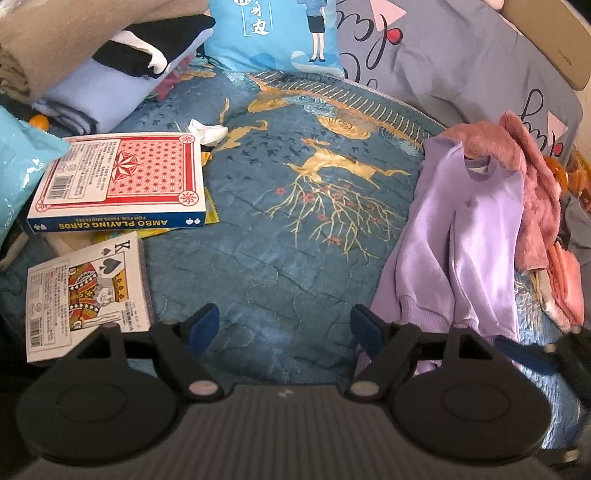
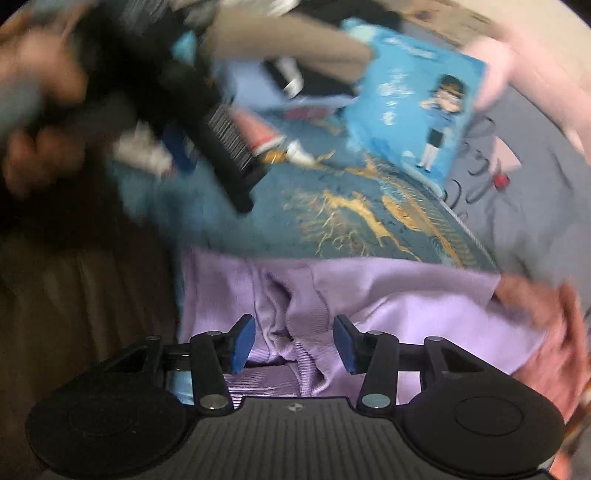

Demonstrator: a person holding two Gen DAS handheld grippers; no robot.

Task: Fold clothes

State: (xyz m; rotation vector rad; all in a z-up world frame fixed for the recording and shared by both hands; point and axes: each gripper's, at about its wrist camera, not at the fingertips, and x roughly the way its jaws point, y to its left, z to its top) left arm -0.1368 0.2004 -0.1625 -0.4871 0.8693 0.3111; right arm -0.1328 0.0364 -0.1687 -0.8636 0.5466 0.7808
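Both tongs gape wide: left tongs (image 1: 283, 330) over the blue quilted bedspread (image 1: 295, 266), right tongs (image 2: 294, 343) straddling the crumpled lilac sweatshirt (image 2: 369, 295).

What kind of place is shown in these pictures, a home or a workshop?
Most likely a bedroom at home, with the work done on a bed. The blue quilted bedspread covers the surface, a blue cushion and grey bedding lie at the far end, and a purple sweater waits among other clothes.
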